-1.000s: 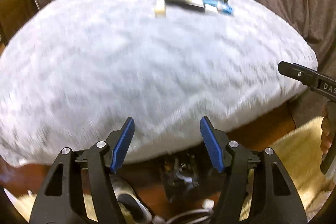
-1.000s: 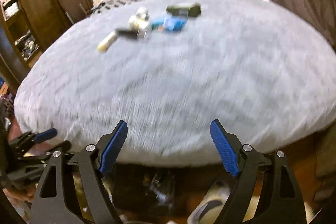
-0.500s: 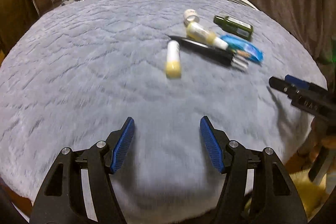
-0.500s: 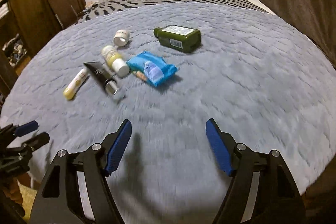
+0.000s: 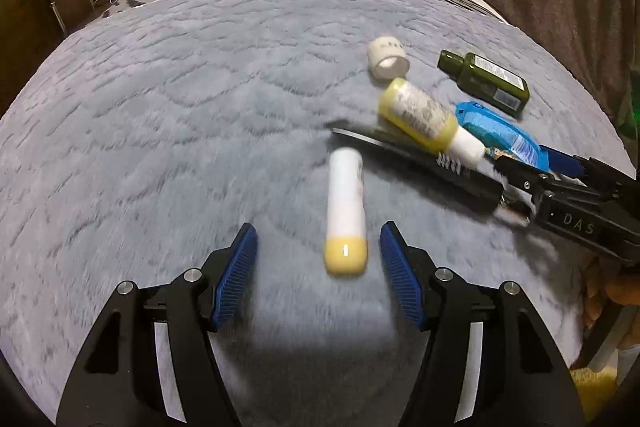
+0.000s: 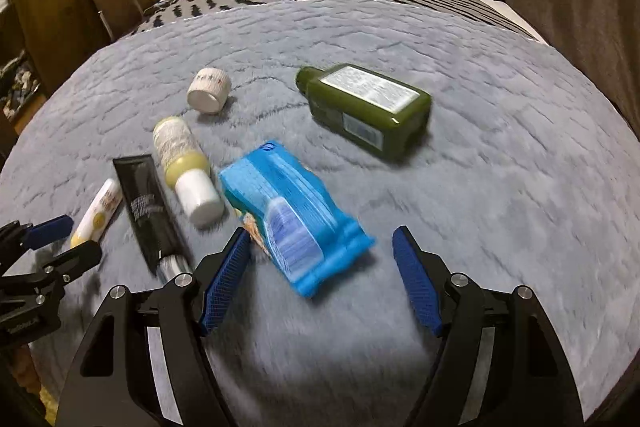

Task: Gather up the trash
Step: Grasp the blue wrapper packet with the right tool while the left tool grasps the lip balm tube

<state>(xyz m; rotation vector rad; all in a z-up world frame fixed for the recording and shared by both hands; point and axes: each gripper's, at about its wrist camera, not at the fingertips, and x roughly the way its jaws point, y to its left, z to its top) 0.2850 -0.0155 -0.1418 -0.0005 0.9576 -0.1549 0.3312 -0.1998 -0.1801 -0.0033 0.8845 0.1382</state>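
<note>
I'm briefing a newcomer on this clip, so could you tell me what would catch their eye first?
A cluster of toiletries on the grey blanket: a blue packet just ahead of the open right gripper, and a green bottle beyond. The open left gripper frames a white tube.

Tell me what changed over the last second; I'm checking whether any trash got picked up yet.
Both tools advanced from the bed's edge over the grey blanket. The left tool now frames the white-and-yellow tube; the right tool frames the blue packet. Nothing was gripped. The items lie as before.
</note>
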